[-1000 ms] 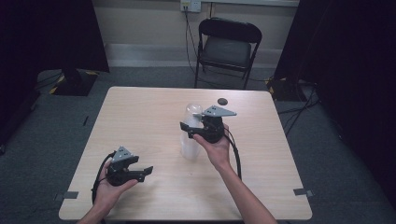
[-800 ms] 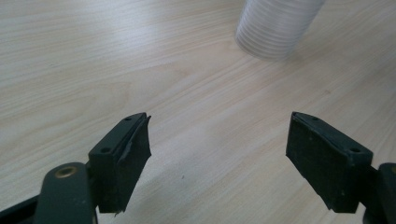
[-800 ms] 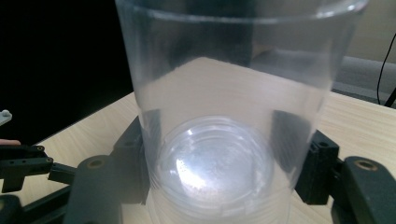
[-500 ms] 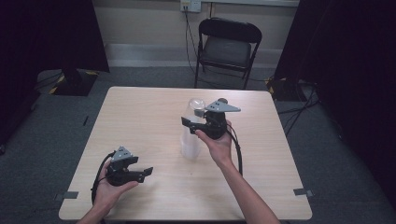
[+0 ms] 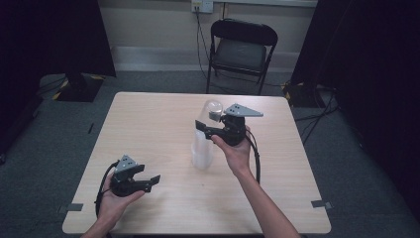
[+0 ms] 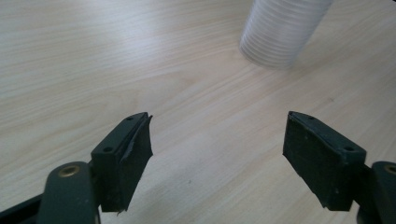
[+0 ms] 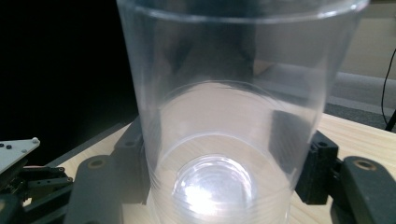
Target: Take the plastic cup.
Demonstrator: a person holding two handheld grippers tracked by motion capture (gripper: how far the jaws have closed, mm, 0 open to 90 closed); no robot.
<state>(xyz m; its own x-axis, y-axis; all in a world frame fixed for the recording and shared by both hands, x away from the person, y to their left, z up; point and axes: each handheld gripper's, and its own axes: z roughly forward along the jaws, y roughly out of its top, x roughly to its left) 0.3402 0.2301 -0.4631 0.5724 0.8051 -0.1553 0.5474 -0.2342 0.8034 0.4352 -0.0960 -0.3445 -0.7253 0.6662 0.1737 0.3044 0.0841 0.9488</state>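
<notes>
Right tongs (image 5: 207, 130) clamp one clear cup (image 5: 213, 112), lifted off the stack (image 5: 201, 154) on the desk (image 5: 148, 119) – separation done, placing remains – left tongs (image 5: 148, 181) gape empty

Right gripper (image 5: 204, 125): you have raised it a little above the table (image 5: 148, 119), toward the far edge.
Clear cup (image 5: 213, 110): you have lifted it off the top of the cup stack (image 5: 202, 153); a second ago it sat lower on it.
Jaws: they have closed slightly further on the clear cup.
</notes>
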